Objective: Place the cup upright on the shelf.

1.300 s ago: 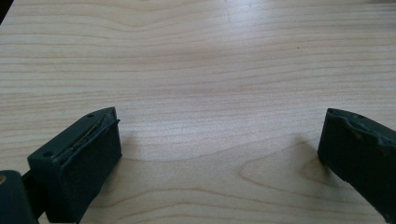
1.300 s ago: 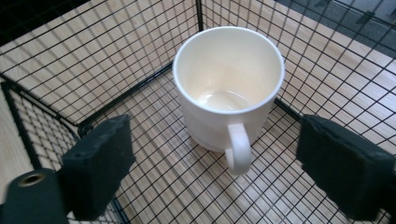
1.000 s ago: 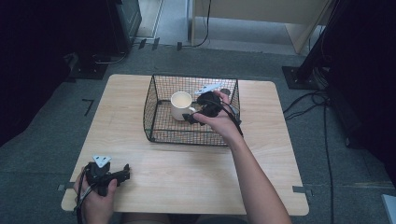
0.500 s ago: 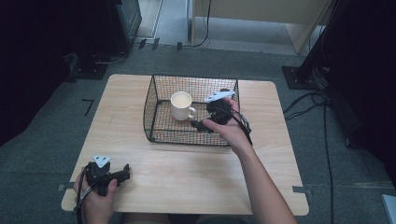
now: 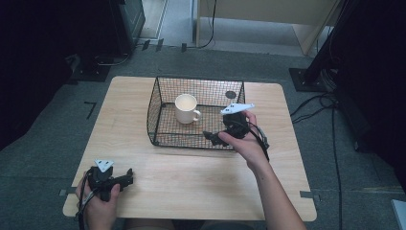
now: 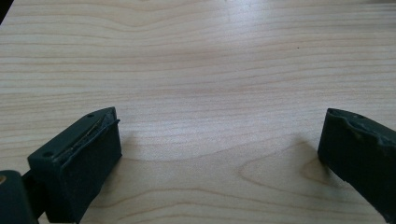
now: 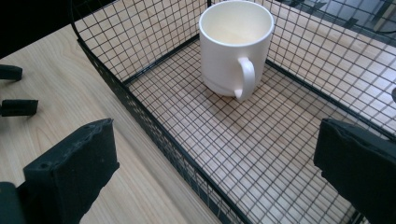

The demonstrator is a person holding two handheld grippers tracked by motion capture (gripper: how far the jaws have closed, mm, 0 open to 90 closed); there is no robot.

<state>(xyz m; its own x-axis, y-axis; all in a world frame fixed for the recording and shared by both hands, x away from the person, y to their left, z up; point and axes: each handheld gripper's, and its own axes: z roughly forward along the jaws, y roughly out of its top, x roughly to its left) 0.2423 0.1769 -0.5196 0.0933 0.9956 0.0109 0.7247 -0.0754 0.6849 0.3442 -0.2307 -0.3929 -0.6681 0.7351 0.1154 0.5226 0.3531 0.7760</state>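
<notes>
A white mug (image 5: pixel 186 108) stands upright in the left half of a black wire basket (image 5: pixel 154 106) at the middle of the wooden table (image 5: pixel 201 177). My right gripper (image 5: pixel 216 138) hovers open over the basket's front right part, with nothing between its jaws. In the right gripper view the mug (image 7: pixel 236 44) stands ahead with its handle towards me. The open right gripper (image 7: pixel 219 140) spans the basket's near wall (image 7: pixel 154 126). My left gripper (image 5: pixel 125 178) rests open near the table's front left corner. In its own view the left gripper (image 6: pixel 219 126) holds nothing above bare wood (image 6: pixel 196 56).
A small dark round mark (image 5: pixel 231 94) lies on the table behind the basket. Cables (image 5: pixel 330 124) run over the floor on the right, and dark equipment stands at the back left and right. The left gripper's jaws (image 7: pixel 14 88) show at the far left of the right gripper view.
My right gripper has drawn back from the mug towards the basket's front right and now stands apart from it. The mug stays upright. The left gripper has not moved.
</notes>
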